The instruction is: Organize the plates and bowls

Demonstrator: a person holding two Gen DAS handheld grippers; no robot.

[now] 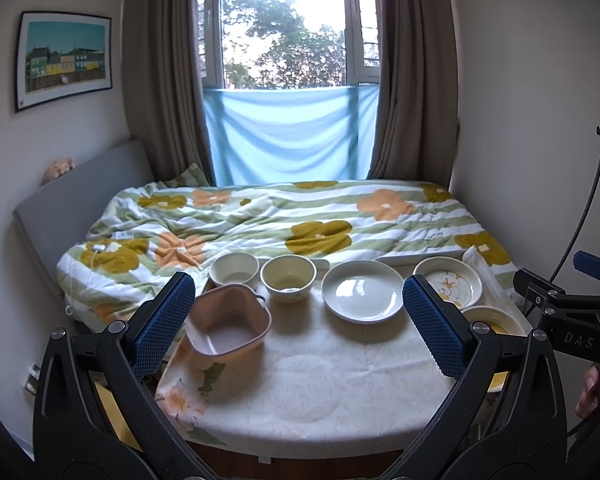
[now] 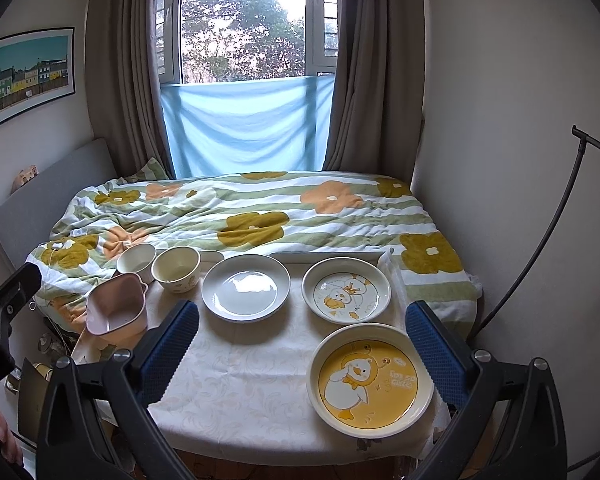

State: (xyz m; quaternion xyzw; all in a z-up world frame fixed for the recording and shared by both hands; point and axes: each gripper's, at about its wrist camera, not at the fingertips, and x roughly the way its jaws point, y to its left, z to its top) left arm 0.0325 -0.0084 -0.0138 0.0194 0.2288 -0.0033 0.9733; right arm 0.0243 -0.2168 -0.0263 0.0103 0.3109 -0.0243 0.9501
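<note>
On the cloth-covered table (image 2: 252, 380) stand a pink handled bowl (image 1: 228, 322) (image 2: 117, 309) at the left edge, a white bowl (image 1: 234, 269) (image 2: 137, 259), a cream bowl (image 1: 288, 278) (image 2: 177, 269), a plain white plate (image 1: 363, 291) (image 2: 246, 287), a white duck plate (image 1: 448, 282) (image 2: 346, 290) and a yellow duck plate (image 2: 370, 380) (image 1: 490, 318) at the near right. My left gripper (image 1: 296, 324) hangs open above the table's near left. My right gripper (image 2: 300, 348) is open too, over the near right, holding nothing.
A bed with a flowered quilt (image 1: 284, 220) (image 2: 252, 216) lies right behind the table. A window with curtains (image 1: 160, 80) is at the back. A black stand pole (image 2: 540, 248) rises along the right wall. A white tray (image 2: 324, 257) lies behind the plates.
</note>
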